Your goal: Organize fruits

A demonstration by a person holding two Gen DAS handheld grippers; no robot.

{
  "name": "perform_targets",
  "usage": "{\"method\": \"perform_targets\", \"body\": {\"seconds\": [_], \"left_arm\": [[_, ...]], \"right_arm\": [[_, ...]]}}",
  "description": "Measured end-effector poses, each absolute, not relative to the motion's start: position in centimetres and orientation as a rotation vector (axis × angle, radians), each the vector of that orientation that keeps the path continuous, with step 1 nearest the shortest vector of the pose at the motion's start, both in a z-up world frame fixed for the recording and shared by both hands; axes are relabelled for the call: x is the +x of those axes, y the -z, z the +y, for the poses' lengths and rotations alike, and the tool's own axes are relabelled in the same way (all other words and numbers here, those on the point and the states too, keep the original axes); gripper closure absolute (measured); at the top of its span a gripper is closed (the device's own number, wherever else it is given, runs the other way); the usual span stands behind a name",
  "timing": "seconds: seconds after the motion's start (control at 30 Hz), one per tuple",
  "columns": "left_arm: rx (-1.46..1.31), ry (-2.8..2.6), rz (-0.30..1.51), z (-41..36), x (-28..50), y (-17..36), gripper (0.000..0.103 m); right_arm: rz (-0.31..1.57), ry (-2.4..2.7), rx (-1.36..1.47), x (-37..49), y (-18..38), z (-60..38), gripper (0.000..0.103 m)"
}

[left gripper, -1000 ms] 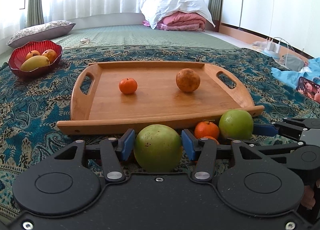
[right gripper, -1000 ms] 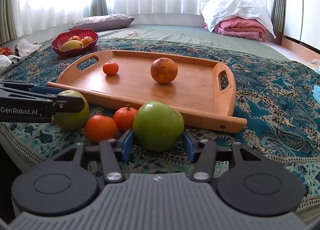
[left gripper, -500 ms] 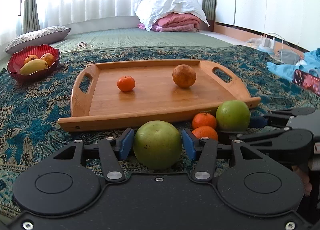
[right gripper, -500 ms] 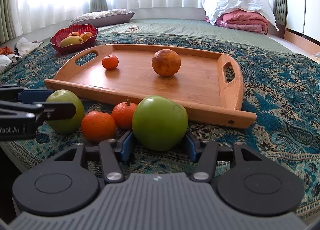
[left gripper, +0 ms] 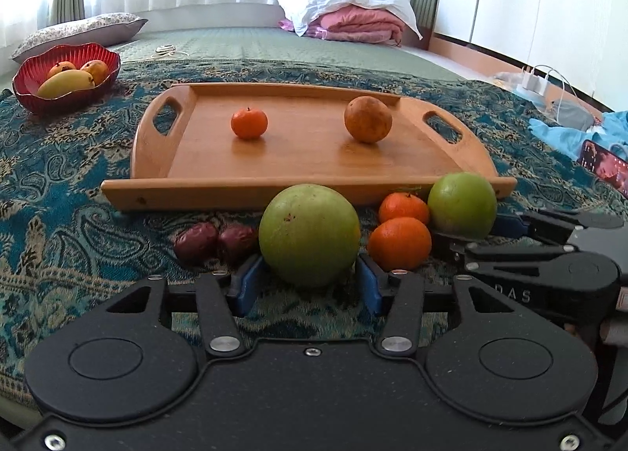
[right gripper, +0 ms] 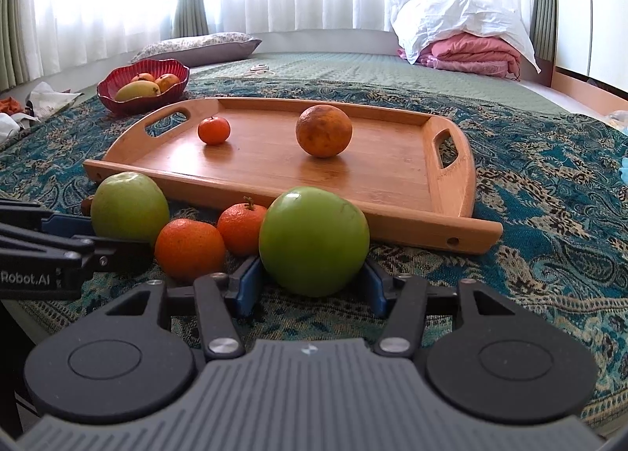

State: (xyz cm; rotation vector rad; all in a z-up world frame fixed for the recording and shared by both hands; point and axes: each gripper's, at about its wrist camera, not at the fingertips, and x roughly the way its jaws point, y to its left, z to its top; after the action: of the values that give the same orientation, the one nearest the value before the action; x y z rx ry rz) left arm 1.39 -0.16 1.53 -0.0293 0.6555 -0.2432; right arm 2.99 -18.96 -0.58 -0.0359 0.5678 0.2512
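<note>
Left wrist view: left gripper (left gripper: 310, 288) and right gripper (right gripper: 312, 288) each clench a green apple; lift both clear over the wooden tray (left gripper: 251, 190) rim.

Wooden tray (left gripper: 196, 160) is sitting on the patterned cloth (left gripper: 59, 184), long side facing near. On the tray a small mandarin (left gripper: 249, 123) is lying left, a larger orange (left gripper: 367, 119) right, well apart. Just near of the tray's front rail a row is lying on the cloth: two dates (left gripper: 214, 241) at left, then a large apple (left gripper: 309, 235), then two mandarins (left gripper: 401, 227) touching, one behind the other, then a second apple (left gripper: 462, 205) at right. A bowl of fruit (left gripper: 64, 76) is sitting far left, apart from the tray. Folded bedding (left gripper: 345, 19) is lying far behind.
</note>
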Motion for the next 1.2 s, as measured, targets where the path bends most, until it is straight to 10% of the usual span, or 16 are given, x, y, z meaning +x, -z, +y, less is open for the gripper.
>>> {"method": "perform_targets", "body": {"seconds": [1.2], "left_arm": [[0.014,0.202,0.539,-1.8,1.5,-2.5,0.054]], "right_arm": [[0.471,-0.210,0.037,0.9,0.7,-19.5,0.049]]}}
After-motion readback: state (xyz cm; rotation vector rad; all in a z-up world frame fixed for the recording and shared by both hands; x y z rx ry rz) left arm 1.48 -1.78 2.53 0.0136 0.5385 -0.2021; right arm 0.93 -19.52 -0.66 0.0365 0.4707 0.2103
